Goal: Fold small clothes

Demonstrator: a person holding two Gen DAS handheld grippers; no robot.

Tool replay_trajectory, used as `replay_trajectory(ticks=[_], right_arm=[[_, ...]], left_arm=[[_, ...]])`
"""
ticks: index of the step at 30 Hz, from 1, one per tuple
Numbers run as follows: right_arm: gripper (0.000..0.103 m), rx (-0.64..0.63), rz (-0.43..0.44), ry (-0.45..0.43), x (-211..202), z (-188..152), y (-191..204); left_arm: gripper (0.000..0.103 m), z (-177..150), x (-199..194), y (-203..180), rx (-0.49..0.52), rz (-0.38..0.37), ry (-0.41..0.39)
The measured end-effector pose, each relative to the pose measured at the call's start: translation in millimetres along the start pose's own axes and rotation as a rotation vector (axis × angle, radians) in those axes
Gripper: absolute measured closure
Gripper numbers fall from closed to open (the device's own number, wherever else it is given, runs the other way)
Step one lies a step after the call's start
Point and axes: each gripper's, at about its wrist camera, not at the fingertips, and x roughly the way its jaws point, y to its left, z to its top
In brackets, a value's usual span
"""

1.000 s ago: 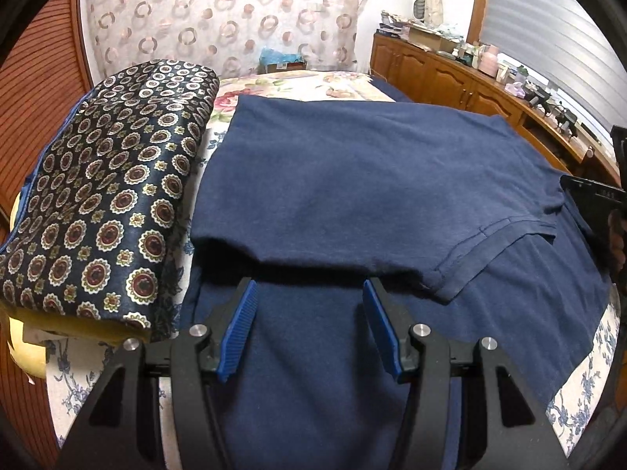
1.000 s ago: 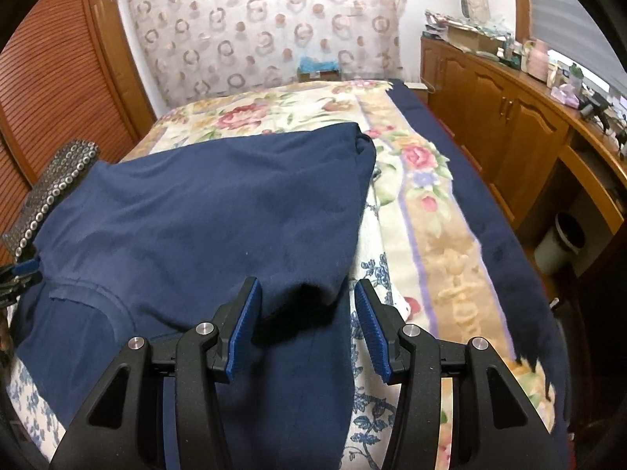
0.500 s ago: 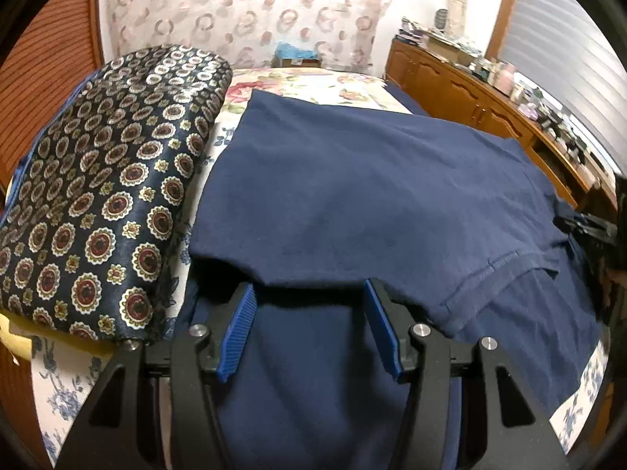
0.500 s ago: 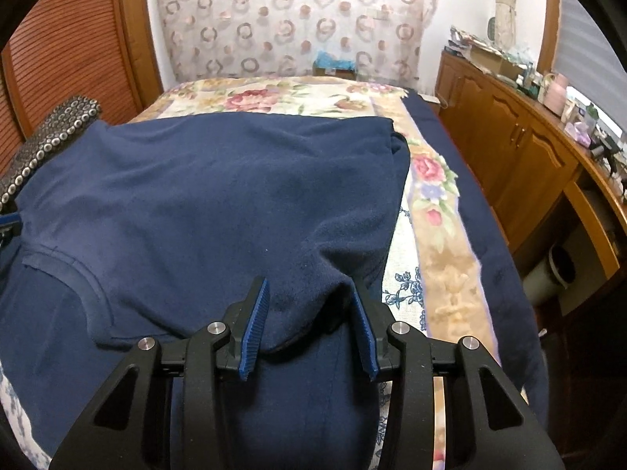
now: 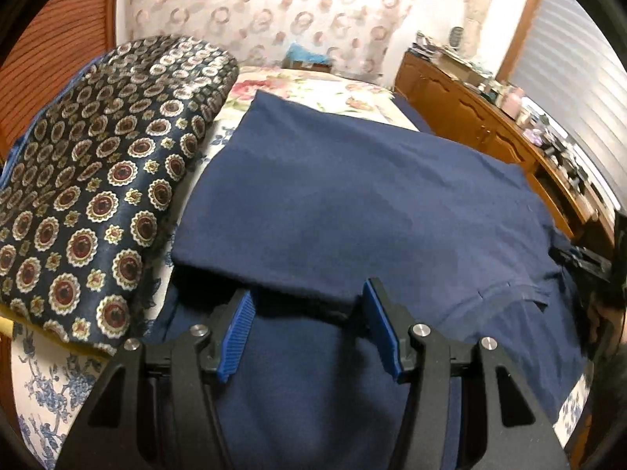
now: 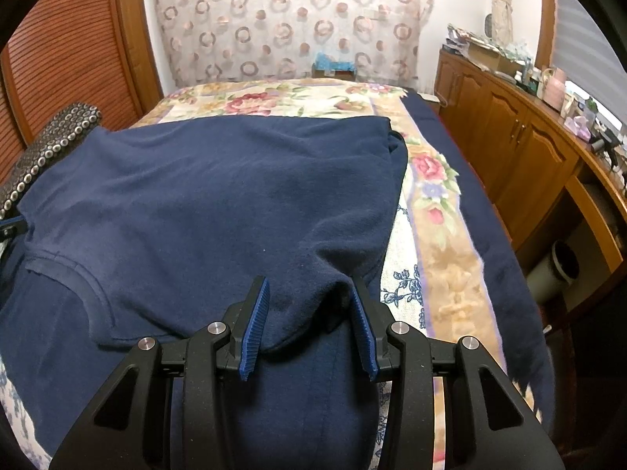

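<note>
navy shirt [image 5: 352, 211] lies on the floral bed [image 6: 439, 235], top part doubled over the lower part. left tool [image 5: 307, 327] is spread, the folded edge sitting between its blue pads, no pinch. right tool [image 6: 309, 321] is spread too, a bunched fold corner between its pads, touching the right one. patterned cushion [image 5: 98, 188] just beside the shirt. wooden cabinets [image 6: 509, 137] along the bed.
</note>
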Motion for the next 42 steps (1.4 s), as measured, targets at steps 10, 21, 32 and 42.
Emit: replay_trajectory(ticks=[10, 21, 32, 42], right_arm=[[0.098, -0.035, 0.023, -0.042, -11.4, 3.7, 4.8], [0.099, -0.028, 0.139, -0.187, -80.5, 17.8, 11.6], [0.099, -0.039, 0.188, -0.179, -121.9, -17.1, 18.3], [0.099, -0.038, 0.201, -0.114, -139.4, -60.9, 20.5]], left_arm=[[0.103, 5.0, -6.0, 4.4, 0.015, -0.005, -0.07], [0.103, -13.3, -67.2, 10.4, 0.063, -0.047, -0.219], [0.103, -47.8, -112.8, 23.1, 0.078, -0.079, -0.261], [0.103, -79.9, -129.0, 15.4, 0.111, -0.055, -0.233]])
